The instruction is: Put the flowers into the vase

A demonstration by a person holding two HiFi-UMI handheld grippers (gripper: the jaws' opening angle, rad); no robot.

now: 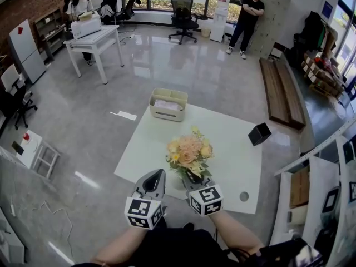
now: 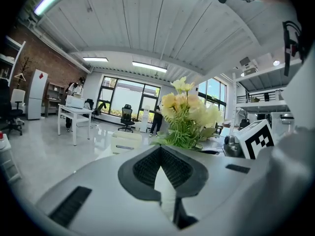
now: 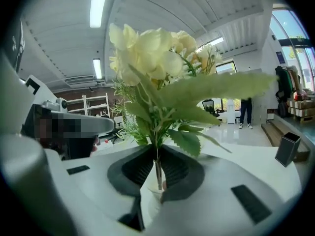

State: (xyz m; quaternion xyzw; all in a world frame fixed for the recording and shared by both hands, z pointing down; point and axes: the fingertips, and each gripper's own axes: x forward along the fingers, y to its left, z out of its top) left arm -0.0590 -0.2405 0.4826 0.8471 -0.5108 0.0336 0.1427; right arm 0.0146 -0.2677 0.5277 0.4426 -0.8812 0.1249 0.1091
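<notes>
1. White table (image 1: 233, 149), centre of head view; work surface, mostly bare, leaving room to carry the bunch across.
2. Beige bin (image 1: 167, 114) at table's far edge, upper centre; parked clear of the work area, something pale inside.
3. Flowers (image 1: 189, 152), peach and yellow bunch with green leaves, lower centre of head view, upright above the table's near edge; held by the bare stems, probably to avoid crushing blooms and to keep stem ends pointing down for insertion.
4. Right gripper (image 3: 158, 167) clamped on the flower stems, pads pinching low beneath the leaves.
5. Left gripper (image 2: 160, 154) just left of the bunch, jaws together, nothing between; probably kept near as a spare for steadying the vase.
6. Black square container (image 1: 259, 133), right of centre near table's right edge, well apart from the flowers; likely the vase, not yet reached.
</notes>
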